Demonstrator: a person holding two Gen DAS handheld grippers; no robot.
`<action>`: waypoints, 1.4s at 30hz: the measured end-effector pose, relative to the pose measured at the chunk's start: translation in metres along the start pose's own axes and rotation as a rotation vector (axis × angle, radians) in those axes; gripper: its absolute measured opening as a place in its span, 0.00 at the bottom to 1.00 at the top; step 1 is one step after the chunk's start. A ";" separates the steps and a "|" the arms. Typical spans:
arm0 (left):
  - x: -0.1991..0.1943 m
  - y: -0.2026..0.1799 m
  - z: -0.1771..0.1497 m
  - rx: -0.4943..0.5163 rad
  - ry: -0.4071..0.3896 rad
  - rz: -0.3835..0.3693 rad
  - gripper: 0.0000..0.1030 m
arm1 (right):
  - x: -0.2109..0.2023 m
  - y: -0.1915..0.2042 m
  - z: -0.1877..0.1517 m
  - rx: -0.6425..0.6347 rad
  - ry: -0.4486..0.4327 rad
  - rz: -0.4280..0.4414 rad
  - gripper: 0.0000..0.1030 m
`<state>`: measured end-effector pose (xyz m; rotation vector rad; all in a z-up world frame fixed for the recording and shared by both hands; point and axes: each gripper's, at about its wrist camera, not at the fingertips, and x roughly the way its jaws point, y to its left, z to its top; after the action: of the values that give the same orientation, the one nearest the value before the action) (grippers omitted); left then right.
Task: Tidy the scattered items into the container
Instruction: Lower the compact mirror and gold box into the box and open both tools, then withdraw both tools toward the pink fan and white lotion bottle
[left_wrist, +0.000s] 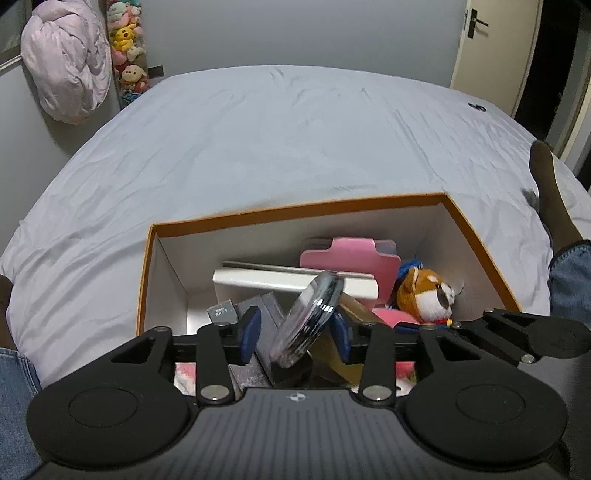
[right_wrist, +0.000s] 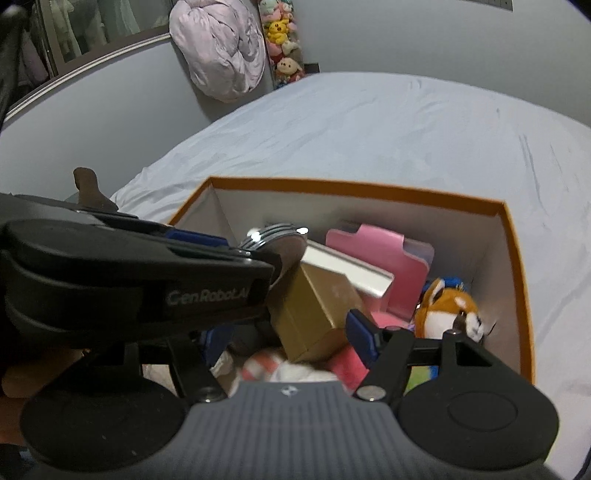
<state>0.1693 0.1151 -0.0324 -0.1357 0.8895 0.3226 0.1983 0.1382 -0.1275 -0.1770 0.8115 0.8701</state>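
An orange-rimmed box (left_wrist: 295, 208) (right_wrist: 351, 188) with white walls stands on the bed. In it lie a pink holder (left_wrist: 351, 254), a long white box (left_wrist: 288, 280), a gold box (right_wrist: 314, 317) and a fox plush (left_wrist: 424, 295) (right_wrist: 447, 306). My left gripper (left_wrist: 295, 334) is over the box's near side, open. A round silvery disc (left_wrist: 308, 317) (right_wrist: 273, 236) stands tilted between its blue pads, clear of the left pad (left_wrist: 251, 332). My right gripper (right_wrist: 288, 339) hangs open beside it over the gold box; the left gripper's body (right_wrist: 129, 288) partly hides its left finger.
A pale bed sheet (left_wrist: 277, 129) spreads around the box. A person's socked foot (left_wrist: 546, 184) and jeans leg (left_wrist: 572, 273) lie at the right. A pink bundle of bedding (left_wrist: 66, 62), stacked plush toys (left_wrist: 127, 44) and a door (left_wrist: 491, 44) are beyond the bed.
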 end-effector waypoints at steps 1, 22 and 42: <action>0.001 0.000 -0.001 0.004 0.009 0.003 0.48 | 0.002 0.000 -0.001 0.000 0.012 0.004 0.67; -0.034 0.010 -0.009 -0.063 -0.058 0.040 0.49 | -0.034 0.016 -0.003 -0.079 -0.057 -0.007 0.68; -0.080 0.018 -0.046 -0.117 -0.048 0.064 0.50 | -0.066 0.028 -0.026 -0.105 -0.144 -0.032 0.70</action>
<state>0.0823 0.1027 0.0017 -0.2071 0.8282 0.4361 0.1386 0.1047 -0.0944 -0.2167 0.6283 0.8849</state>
